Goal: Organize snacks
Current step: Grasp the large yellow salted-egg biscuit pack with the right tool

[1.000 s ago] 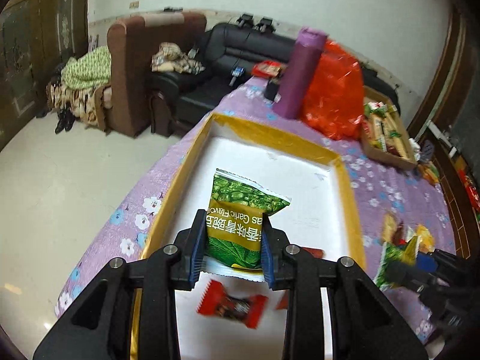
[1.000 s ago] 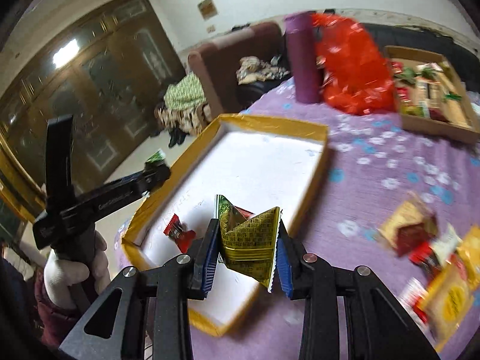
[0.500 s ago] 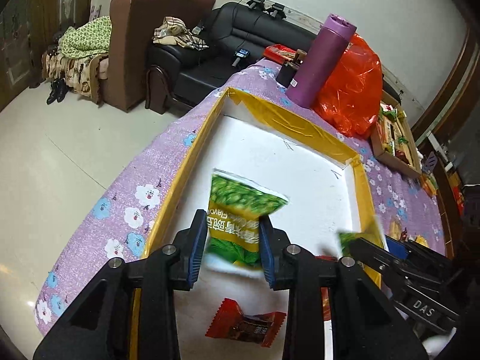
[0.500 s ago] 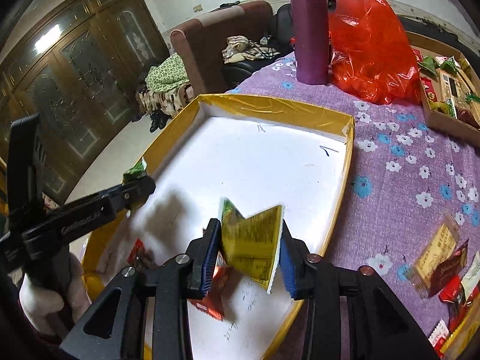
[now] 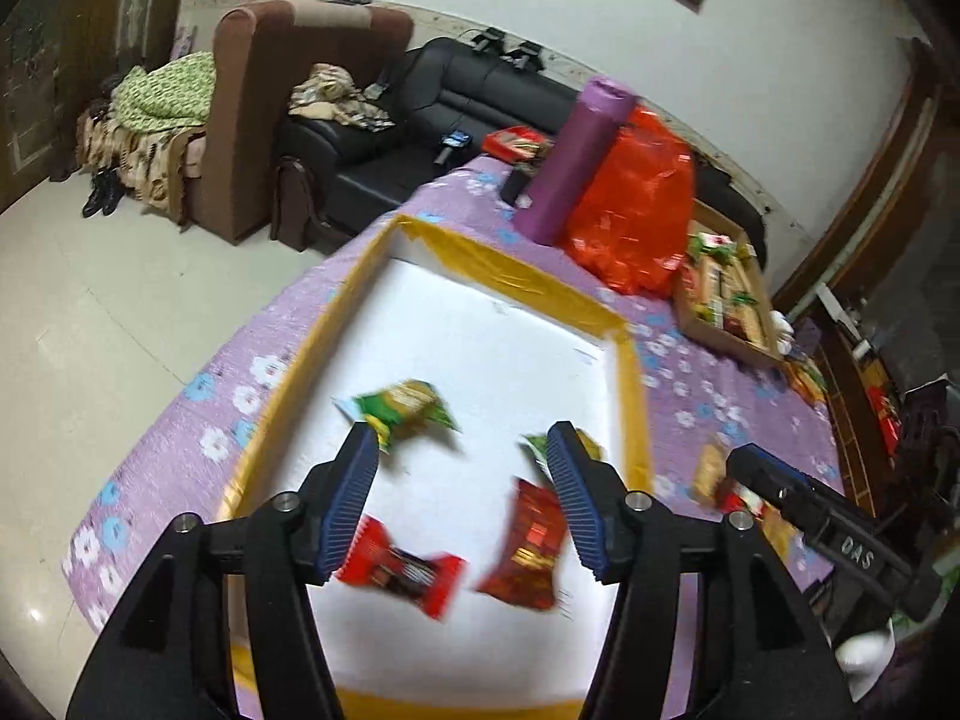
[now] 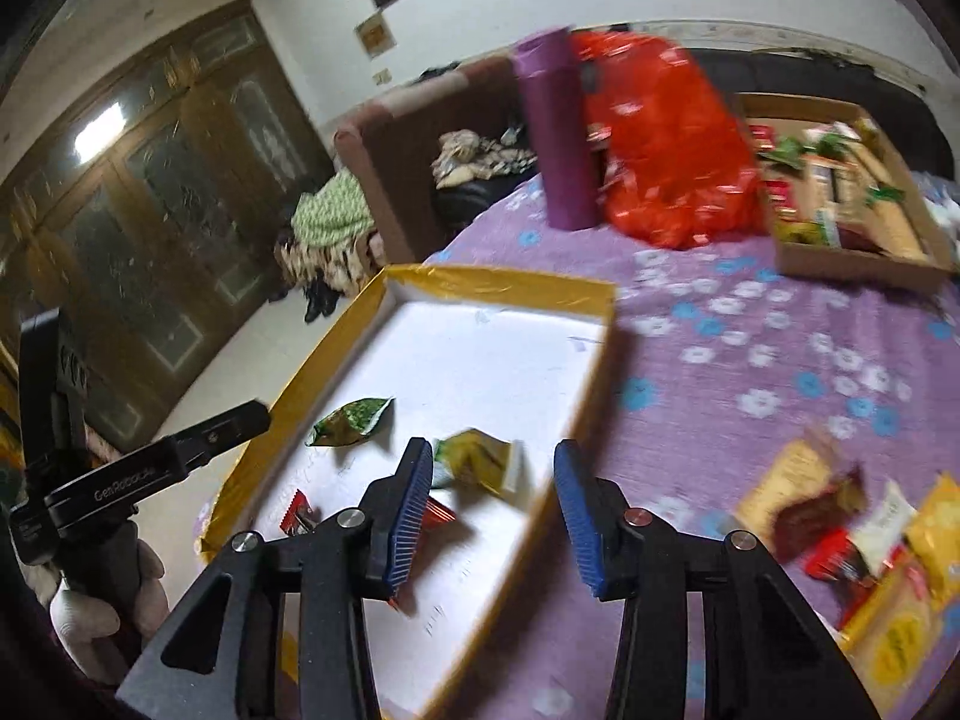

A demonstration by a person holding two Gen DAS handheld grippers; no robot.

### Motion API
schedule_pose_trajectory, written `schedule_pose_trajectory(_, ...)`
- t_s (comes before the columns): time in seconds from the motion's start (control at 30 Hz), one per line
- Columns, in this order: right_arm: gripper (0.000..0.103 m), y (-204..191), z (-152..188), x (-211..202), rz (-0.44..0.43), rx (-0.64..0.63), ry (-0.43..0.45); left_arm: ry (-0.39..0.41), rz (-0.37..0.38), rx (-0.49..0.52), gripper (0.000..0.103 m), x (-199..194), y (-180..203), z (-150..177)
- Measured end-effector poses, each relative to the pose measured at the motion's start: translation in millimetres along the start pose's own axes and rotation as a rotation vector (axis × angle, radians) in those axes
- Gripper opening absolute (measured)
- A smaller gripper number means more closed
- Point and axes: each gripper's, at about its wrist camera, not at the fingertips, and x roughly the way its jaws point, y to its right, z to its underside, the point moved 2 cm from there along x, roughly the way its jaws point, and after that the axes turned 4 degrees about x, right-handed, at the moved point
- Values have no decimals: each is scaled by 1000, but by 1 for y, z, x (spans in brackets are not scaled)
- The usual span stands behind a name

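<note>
A white tray with a yellow rim (image 5: 498,264) lies on the purple flowered cloth. A green pea packet (image 5: 405,411) lies loose in it, just beyond my left gripper (image 5: 462,450), whose jaws are opening with nothing between the pads. A yellow-green packet (image 6: 480,468) rests on the tray floor below my right gripper (image 6: 492,462), also opening and not touching it. The same packet (image 5: 564,450) peeks out behind my left gripper's right finger. Two red candies (image 5: 402,570) (image 5: 531,552) lie at the tray's near end.
Loose snacks (image 6: 840,528) are heaped on the cloth right of the tray. A purple bottle (image 6: 558,132), a red plastic bag (image 6: 660,138) and a cardboard box of snacks (image 6: 840,204) stand at the far end. Sofas and floor lie beyond the table's left edge.
Both grippers have opened and let go of their packets, which now lie in the tray. Both have drawn back a little from the tray.
</note>
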Motion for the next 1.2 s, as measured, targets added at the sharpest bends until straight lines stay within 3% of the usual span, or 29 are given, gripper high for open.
schedule_pose_trajectory(0.23, 48, 89, 29, -86, 71, 118, 79, 15, 69, 121, 61, -22, 67, 16)
schedule_pose_trajectory(0.4, 51, 147, 57, -113, 121, 209, 87, -18, 130, 216, 69, -16, 125, 37)
schedule_pose_trajectory(0.6, 58, 189, 70, -113, 151, 249, 77, -131, 179, 281, 69, 11, 173, 70)
schedule_pose_trajectory(0.77, 61, 223, 62, -80, 161, 300, 26, -154, 195, 255, 69, 13, 179, 81)
schedule_pose_trajectory(0.9, 61, 219, 73, -68, 13, 350, -63, -126, 186, 239, 69, 3, 169, 79)
schedule_pose_trajectory(0.93, 60, 209, 79, -69, -66, 344, -98, -120, 182, 234, 69, 2, 167, 79)
schedule_pose_trajectory(1.0, 60, 192, 87, -73, -131, 302, -135, -110, 184, 213, 69, 0, 161, 78)
schedule_pose_trajectory(1.07, 60, 177, 90, -78, -56, 220, -118, -108, 189, 193, 69, 4, 157, 77)
schedule_pose_trajectory(1.1, 62, 170, 90, -78, 29, 158, -94, -109, 190, 186, 69, 5, 155, 77)
schedule_pose_trajectory(1.2, 72, 157, 90, -69, 156, 105, -82, -112, 188, 182, 69, 5, 152, 81)
